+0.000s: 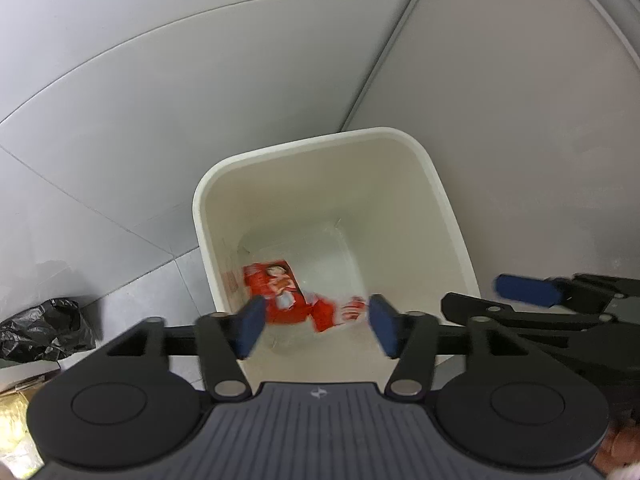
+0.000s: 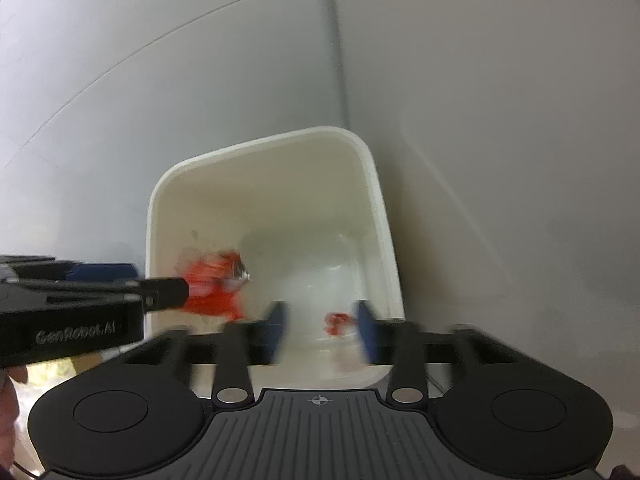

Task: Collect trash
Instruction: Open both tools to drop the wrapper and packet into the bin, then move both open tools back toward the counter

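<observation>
A white bin (image 1: 320,216) with rounded corners is seen from above in both wrist views, standing on grey floor tiles (image 1: 120,100) close against a pale wall panel (image 1: 520,120) at its right and far sides. Both grippers are held over its mouth, pointing steeply down. Inside the bin a red printed wrapper (image 1: 280,292) is seen near the left wall, low in the bin; in the right wrist view it appears as a blurred red shape (image 2: 216,284), so whether it has settled on the bottom cannot be told. A second, smaller red-and-white scrap (image 2: 338,322) is seen nearer the right side of the bin — between the fingers of the right gripper (image 2: 322,332) in that view, yet not pressed by either pad. The left gripper (image 1: 316,324) is released, its blue pads standing apart with nothing gripped between them; the right gripper is likewise released and carries nothing. The deposit of these two pieces is therefore judged to be done or all but done. Outside the bin, a crumpled black bag (image 1: 44,328) lies on the floor at the near left, and something yellowish at the near left corner cannot be identified. Whether either counts as remaining trash cannot be told — further collection is judged possible.
</observation>
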Motion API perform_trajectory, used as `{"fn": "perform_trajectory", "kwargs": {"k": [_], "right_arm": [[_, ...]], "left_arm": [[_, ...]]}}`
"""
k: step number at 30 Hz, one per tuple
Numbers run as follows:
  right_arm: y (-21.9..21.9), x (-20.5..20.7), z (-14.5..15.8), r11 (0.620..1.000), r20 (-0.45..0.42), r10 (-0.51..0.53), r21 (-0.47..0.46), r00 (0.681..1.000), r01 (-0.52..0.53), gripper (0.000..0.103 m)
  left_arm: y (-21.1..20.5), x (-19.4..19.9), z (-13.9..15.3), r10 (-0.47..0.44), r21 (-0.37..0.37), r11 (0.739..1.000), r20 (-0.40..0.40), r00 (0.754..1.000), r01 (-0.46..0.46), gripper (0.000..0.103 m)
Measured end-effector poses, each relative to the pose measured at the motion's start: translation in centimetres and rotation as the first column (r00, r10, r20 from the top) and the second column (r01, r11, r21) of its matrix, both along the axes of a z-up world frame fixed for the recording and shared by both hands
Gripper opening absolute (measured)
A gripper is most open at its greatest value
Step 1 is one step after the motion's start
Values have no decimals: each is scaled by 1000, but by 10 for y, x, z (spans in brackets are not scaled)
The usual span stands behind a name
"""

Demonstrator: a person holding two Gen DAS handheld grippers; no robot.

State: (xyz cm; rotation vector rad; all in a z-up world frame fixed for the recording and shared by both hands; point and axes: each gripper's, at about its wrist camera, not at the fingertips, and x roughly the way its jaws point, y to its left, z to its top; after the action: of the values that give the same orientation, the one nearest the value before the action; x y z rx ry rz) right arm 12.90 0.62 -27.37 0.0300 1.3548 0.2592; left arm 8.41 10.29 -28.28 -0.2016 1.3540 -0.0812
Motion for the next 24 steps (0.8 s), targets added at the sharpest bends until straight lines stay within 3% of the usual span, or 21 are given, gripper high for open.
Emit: {"fn": "perform_trajectory", "kwargs": {"k": [4, 10, 15, 24], "right_arm": [[-1, 1, 2, 1000, -7, -6, -16, 1000, 6, 74], [-7, -5, -4, 999, -69, -34, -29, 997, 32, 91], [-9, -6, -8, 999, -109, -10, -47, 994, 5, 96], [18, -30, 15, 999, -141, 9, -41, 990, -15, 96]], "left_arm": [[5, -4, 2, 22, -6, 1000, -8, 1000, -22, 71], [12, -9, 10, 54, -2, 999, -10, 999, -54, 80], [18, -16, 21, 87, 7, 996, -4, 996, -87, 83], [32, -42, 28, 156, 13, 988, -3, 988, -156, 84]]}}
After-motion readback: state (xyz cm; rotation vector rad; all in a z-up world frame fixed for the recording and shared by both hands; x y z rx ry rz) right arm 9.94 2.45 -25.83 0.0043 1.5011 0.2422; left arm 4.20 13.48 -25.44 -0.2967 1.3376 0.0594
